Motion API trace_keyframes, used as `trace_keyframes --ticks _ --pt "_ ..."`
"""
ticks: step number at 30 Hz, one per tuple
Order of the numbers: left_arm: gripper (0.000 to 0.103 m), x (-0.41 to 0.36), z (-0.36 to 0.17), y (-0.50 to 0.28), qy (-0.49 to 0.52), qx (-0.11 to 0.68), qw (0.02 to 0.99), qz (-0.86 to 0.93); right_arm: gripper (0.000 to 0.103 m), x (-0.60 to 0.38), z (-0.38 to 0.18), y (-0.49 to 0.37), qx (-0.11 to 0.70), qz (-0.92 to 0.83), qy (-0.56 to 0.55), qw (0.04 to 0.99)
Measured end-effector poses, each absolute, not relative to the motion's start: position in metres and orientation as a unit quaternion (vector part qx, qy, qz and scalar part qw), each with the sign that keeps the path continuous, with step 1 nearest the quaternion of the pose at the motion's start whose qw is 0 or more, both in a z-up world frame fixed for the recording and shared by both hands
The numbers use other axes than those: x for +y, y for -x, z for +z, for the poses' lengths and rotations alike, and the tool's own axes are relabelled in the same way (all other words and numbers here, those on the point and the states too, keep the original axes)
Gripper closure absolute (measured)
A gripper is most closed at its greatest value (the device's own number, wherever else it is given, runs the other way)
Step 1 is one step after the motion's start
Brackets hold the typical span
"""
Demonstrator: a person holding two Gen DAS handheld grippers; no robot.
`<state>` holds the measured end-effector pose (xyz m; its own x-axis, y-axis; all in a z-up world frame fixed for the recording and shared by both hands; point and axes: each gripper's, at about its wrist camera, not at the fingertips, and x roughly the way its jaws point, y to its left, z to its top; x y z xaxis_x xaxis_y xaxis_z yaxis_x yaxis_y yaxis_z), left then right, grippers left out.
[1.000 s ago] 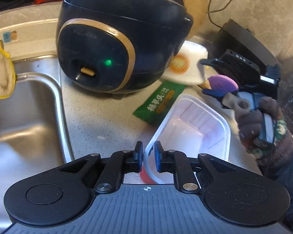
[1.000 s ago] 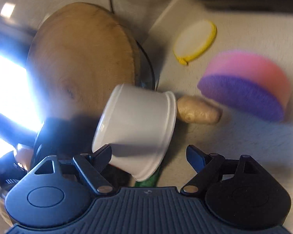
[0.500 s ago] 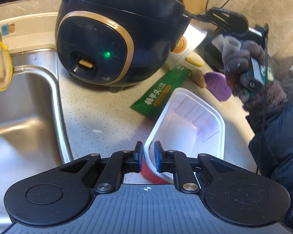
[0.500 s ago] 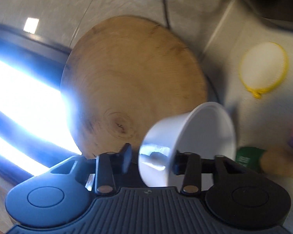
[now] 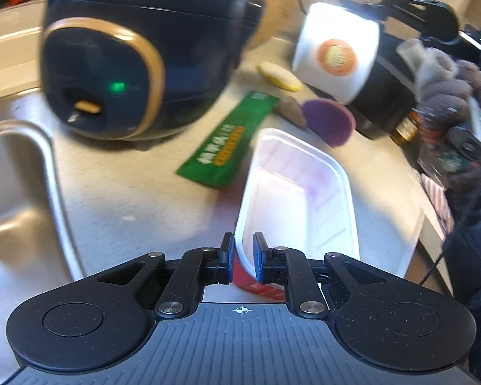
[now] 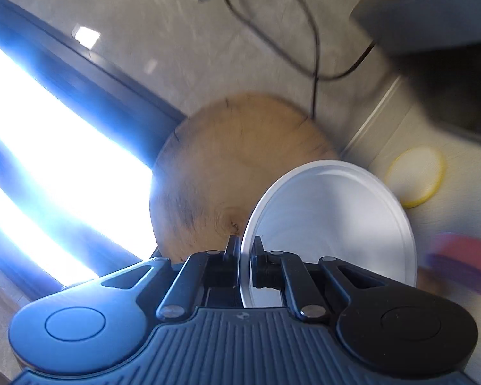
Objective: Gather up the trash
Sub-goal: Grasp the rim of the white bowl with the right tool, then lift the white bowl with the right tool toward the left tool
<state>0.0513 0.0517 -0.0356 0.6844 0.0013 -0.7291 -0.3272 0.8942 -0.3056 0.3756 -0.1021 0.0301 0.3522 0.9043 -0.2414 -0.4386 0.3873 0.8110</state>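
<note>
My left gripper (image 5: 242, 258) is shut on the near rim of a white rectangular plastic tray (image 5: 304, 199) with a red label on its outside, held just over the counter. My right gripper (image 6: 247, 261) is shut on the rim of a white round paper cup (image 6: 333, 227); I look into its open mouth. In the left wrist view the same cup (image 5: 336, 53), with an orange logo, hangs in the air at the upper right in the gloved hand's gripper (image 5: 381, 25). A green snack wrapper (image 5: 229, 141) lies flat on the counter beyond the tray.
A dark blue rice cooker (image 5: 138, 54) stands at the back left beside the steel sink (image 5: 19, 192). A purple-pink sponge (image 5: 328, 122), a piece of ginger (image 5: 290, 109) and a yellow-rimmed pad (image 5: 279, 72) lie behind the wrapper. A round wooden board (image 6: 227, 173) leans on the wall.
My right gripper closed on the cup's rim and lifted it up off the counter, turning its mouth toward the camera. My left gripper kept hold of the tray and shifted slightly.
</note>
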Motion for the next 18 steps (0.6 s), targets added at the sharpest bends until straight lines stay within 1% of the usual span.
trace_keyframes --ticks 11,13,16,17,18 --pt "0.087 0.041 -0.043 -0.070 0.193 0.392 0.899 0.008 0.096 -0.247 0.058 -0.308 0.310 0.322 -0.329 0.832" --pt "0.087 0.041 -0.044 -0.072 0.197 0.389 0.900 0.006 0.093 -0.258 0.059 -0.305 0.313 0.295 -0.319 0.845" --pt "0.087 0.042 -0.046 -0.073 0.199 0.387 0.900 0.014 0.079 -0.235 0.049 -0.318 0.340 0.263 -0.267 0.862" --pt "0.087 0.041 -0.046 -0.074 0.198 0.387 0.901 0.017 0.065 -0.214 0.041 -0.324 0.349 0.240 -0.233 0.875" --pt "0.087 0.042 -0.045 -0.073 0.196 0.385 0.902 0.019 0.053 -0.200 0.034 -0.327 0.362 0.215 -0.195 0.886"
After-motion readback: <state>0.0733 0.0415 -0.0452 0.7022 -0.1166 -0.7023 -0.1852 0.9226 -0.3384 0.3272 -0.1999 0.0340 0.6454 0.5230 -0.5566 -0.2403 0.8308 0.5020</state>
